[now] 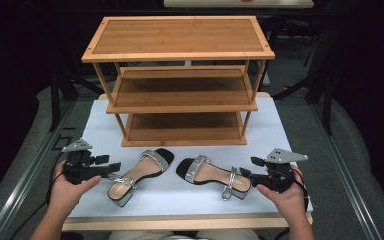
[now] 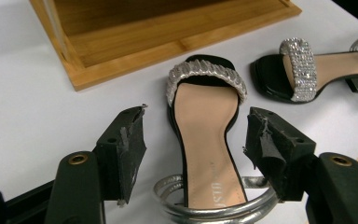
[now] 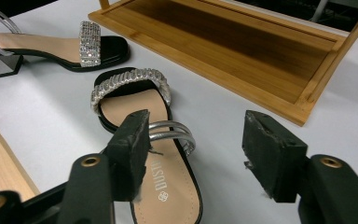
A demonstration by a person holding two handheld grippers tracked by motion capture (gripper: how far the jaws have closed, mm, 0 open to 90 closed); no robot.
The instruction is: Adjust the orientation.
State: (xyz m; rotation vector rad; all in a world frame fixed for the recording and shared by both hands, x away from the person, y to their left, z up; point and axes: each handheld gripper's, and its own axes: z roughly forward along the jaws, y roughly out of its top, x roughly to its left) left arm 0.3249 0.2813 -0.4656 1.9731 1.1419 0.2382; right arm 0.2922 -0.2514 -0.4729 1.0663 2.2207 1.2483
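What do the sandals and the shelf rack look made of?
Left sandal: black sole, tan smooth insole like leather or imitation; toe band of glittering stones, shiny silver ankle strap. Right sandal: the same. Shelf rack: light wood, maybe bamboo, with visible grain and a satin finish.

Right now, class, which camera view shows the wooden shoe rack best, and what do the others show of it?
The high view: the wooden shoe rack stands whole there, all three shelves visible. The left gripper view gives a corner of its bottom shelf; the right gripper view, that shelf and one post.
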